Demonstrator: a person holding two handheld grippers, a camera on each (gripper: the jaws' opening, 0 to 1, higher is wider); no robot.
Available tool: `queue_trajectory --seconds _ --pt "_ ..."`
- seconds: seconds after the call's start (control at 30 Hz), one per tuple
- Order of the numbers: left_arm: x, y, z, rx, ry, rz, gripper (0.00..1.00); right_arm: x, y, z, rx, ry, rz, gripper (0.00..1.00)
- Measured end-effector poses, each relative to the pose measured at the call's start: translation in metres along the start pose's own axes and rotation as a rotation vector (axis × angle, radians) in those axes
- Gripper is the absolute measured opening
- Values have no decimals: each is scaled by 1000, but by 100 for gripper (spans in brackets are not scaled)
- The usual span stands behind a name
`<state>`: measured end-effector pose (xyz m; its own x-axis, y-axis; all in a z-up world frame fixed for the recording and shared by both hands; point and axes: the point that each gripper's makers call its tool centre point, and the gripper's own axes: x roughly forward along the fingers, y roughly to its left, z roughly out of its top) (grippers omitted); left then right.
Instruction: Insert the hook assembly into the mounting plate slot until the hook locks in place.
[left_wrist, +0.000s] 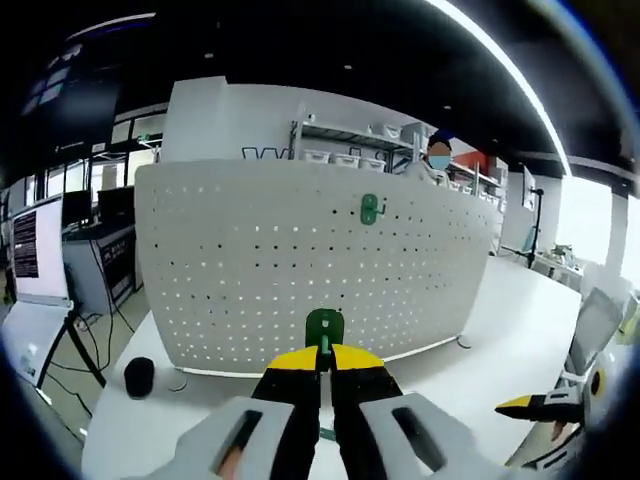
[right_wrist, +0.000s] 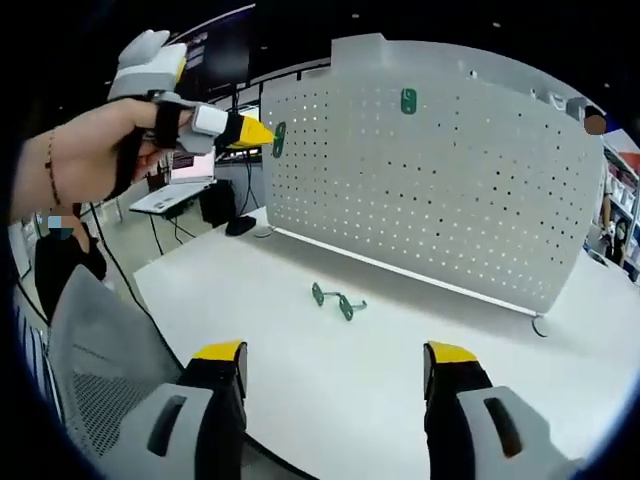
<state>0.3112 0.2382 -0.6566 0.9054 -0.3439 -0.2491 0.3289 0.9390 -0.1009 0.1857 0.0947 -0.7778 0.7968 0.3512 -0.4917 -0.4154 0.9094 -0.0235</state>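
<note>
A white perforated mounting plate (left_wrist: 300, 270) stands upright on the white table (left_wrist: 500, 320). One green hook (left_wrist: 369, 209) hangs high on it. My left gripper (left_wrist: 323, 362) is shut on a second green hook (left_wrist: 324, 328), held in front of the plate's lower middle. From the right gripper view that gripper (right_wrist: 262, 135) holds its hook (right_wrist: 280, 139) at the plate's (right_wrist: 440, 180) left edge, with the mounted hook (right_wrist: 408, 100) near the top. A third green hook (right_wrist: 335, 299) lies on the table (right_wrist: 330, 370). My right gripper (right_wrist: 335, 375) is open over the table, holding nothing.
A black round object (left_wrist: 139, 377) sits at the table's left end. A grey chair back (right_wrist: 95, 370) is at the table's near left. Shelving (left_wrist: 350, 145) and a person (left_wrist: 436, 160) are behind the plate. Monitors (left_wrist: 35, 250) stand at the left.
</note>
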Motion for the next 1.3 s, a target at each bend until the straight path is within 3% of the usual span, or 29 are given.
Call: queue_trajectory --seconds 0.07,0.43,0.77,0.97,1.3 --pt "4 1 7 45 -26 16 1 -1 0 -1 1 2 2 69" --pt "32 -10 30 69 -70 47 1 -3 5 -5 -35 4 17 65" --pt "54 -12 50 -3 -132 109 1 -2 12 -8 -53 16 54 64" --pt "67 -23 63 -2 -162 112 1 -2 14 -9 -46 19 72 64" --pt "86 -23 80 -30 -194 146 1 -4 17 -5 -43 -7 100 59"
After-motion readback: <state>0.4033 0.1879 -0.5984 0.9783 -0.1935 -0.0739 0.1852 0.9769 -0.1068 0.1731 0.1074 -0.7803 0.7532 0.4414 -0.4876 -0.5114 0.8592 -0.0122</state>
